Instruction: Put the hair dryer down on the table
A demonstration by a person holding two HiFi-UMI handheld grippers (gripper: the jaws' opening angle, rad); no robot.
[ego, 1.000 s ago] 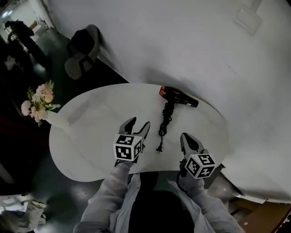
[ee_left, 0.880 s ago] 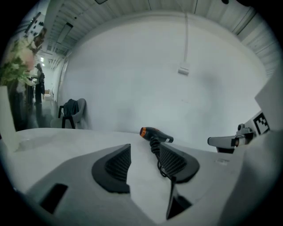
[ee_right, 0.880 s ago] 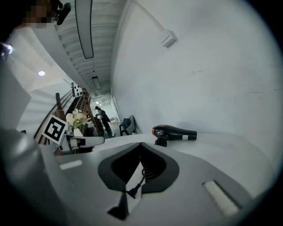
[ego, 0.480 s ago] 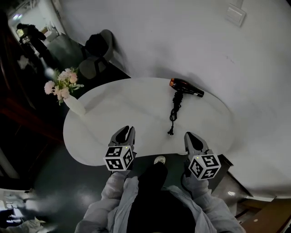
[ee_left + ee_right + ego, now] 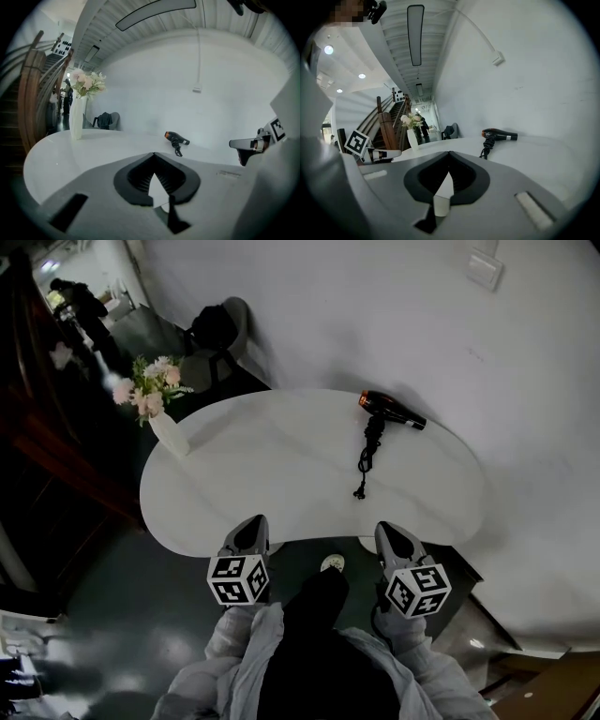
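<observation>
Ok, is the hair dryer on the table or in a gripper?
On the table: the hair dryer lies on its side, apart from the left gripper and right gripper, both shut, empty.

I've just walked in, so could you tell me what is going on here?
A person stands at the white table with a gripper in each hand. The left gripper and the right gripper are both shut and empty, at the near edge. The hair dryer lies on the far side, its cord trailing toward them; nothing touches it.
</observation>
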